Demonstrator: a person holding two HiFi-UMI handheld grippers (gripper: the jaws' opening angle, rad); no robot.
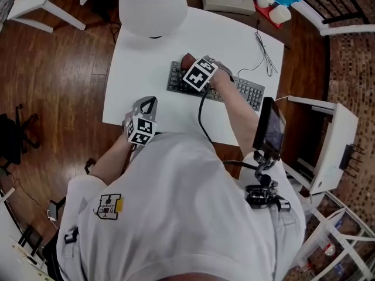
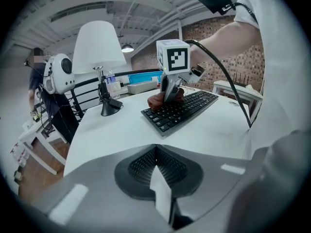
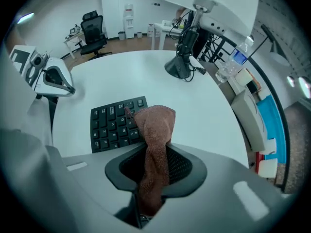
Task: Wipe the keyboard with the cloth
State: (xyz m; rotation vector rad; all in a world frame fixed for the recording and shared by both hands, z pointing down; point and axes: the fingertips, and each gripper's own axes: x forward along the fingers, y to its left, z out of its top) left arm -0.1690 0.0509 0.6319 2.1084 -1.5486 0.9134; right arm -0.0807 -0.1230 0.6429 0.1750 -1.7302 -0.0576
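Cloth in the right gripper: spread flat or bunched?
Bunched. The cloth is pinched into a twisted rope between the right gripper's jaws, crumpled end on the keyboard.

One keyboard (image 1: 249,91), one cloth (image 3: 154,130), one lamp (image 1: 152,4), one table (image 1: 140,57), two grippers (image 1: 149,102) (image 2: 169,92).

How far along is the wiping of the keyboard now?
Done: the cloth is picked up and clamped in the right tongs. In hand: it rests on the keyboard near one end, so wiping seems under way. Left: the other keys, though the pictures cannot show which are already wiped. The left tongs are shut, empty and off the keyboard.
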